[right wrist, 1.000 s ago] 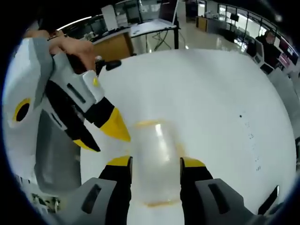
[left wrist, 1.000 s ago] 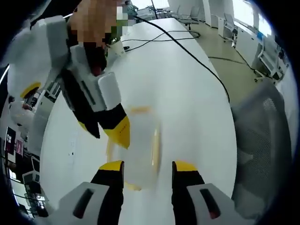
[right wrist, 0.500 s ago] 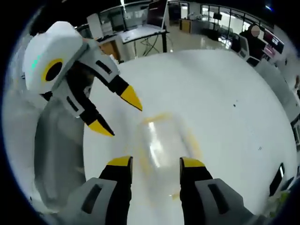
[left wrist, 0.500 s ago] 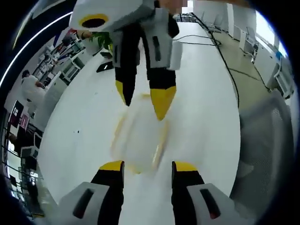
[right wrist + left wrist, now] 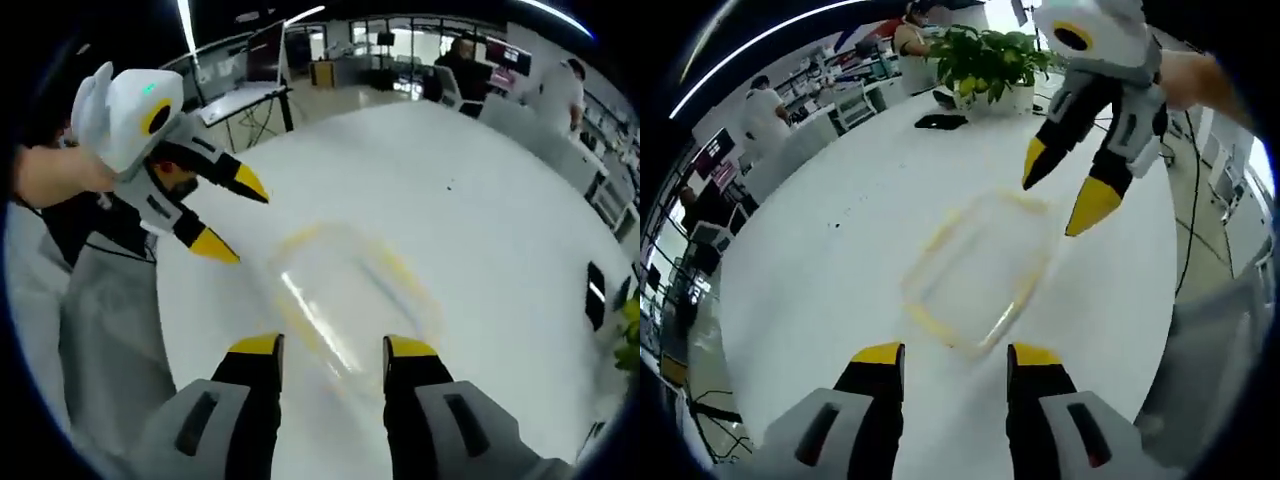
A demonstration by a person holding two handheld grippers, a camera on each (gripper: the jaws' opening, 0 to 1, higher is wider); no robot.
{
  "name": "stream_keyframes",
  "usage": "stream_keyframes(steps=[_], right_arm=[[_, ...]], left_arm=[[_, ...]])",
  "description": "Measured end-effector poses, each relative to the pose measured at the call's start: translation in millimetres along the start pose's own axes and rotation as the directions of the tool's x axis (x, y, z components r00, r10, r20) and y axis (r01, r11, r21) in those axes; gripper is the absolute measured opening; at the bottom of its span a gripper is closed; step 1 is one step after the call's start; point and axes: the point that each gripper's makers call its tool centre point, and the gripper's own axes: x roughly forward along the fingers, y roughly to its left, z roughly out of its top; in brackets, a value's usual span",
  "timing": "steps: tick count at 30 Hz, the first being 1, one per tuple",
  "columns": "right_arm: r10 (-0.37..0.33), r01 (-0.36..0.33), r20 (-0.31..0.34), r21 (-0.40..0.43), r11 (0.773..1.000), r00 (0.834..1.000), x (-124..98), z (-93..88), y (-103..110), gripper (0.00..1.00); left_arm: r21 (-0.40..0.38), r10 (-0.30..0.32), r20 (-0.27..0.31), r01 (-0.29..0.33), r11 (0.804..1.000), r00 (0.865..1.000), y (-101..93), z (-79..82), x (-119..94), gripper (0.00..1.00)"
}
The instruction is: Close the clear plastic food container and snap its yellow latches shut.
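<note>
A clear plastic food container (image 5: 978, 272) with yellow edges lies on the white table (image 5: 820, 290), blurred by motion. In the left gripper view my left gripper (image 5: 954, 356) stands open just short of its near edge. The right gripper (image 5: 1070, 192) hangs open above the container's far right corner, held by a hand. In the right gripper view the container (image 5: 345, 296) lies ahead of my right gripper (image 5: 331, 350), which is open and holds nothing. The left gripper (image 5: 228, 212) shows at the left there, open, off the container's left end. I cannot tell the latches' state.
A potted plant (image 5: 985, 62) and a dark flat object (image 5: 940, 122) stand at the table's far end. A grey chair (image 5: 105, 330) sits by the table's edge at the left. People and desks fill the office behind. A black phone-like object (image 5: 594, 296) lies at the right.
Both views have swung round the table. The two grippers have drawn back and apart from the container; the right one now hangs off its far right corner instead of over it.
</note>
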Motion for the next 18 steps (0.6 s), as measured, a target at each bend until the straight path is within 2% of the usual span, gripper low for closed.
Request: stream_keyframes(steps=[3, 7, 10, 12, 15, 18], right_arm=[[-0.03, 0.029, 0.024, 0.049, 0.998, 0.999, -1, -4.9, -3, 0.36], [-0.04, 0.036, 0.038, 0.081, 0.996, 0.998, -2, -10.2, -4, 0.36], [-0.067, 0.06, 0.054, 0.11, 0.992, 0.996, -3, -12.5, -8, 0.36], [-0.087, 0.077, 0.07, 0.135, 0.988, 0.994, -4, -12.2, -12, 0.36], [-0.142, 0.12, 0.102, 0.192, 0.974, 0.985, -5, -12.2, -21, 0.36], [-0.163, 0.122, 0.126, 0.283, 0.951, 0.979, -4, -16.1, -25, 0.36]], left_arm=[[-0.081, 0.021, 0.024, -0.019, 0.997, 0.999, 2.4, 2.2, 0, 0.34], [-0.123, 0.025, 0.017, -0.022, 0.992, 1.0, 3.3, -2.0, 4, 0.33], [-0.184, 0.029, 0.025, -0.024, 0.983, 0.999, 3.7, -4.1, 5, 0.32], [-0.246, 0.041, 0.041, -0.03, 0.969, 0.998, 5.1, -4.3, 5, 0.32], [-0.288, 0.069, 0.055, -0.05, 0.956, 0.996, 10.2, -6.1, 6, 0.32], [-0.32, 0.089, 0.07, -0.062, 0.945, 0.994, 13.7, -7.7, 8, 0.32]])
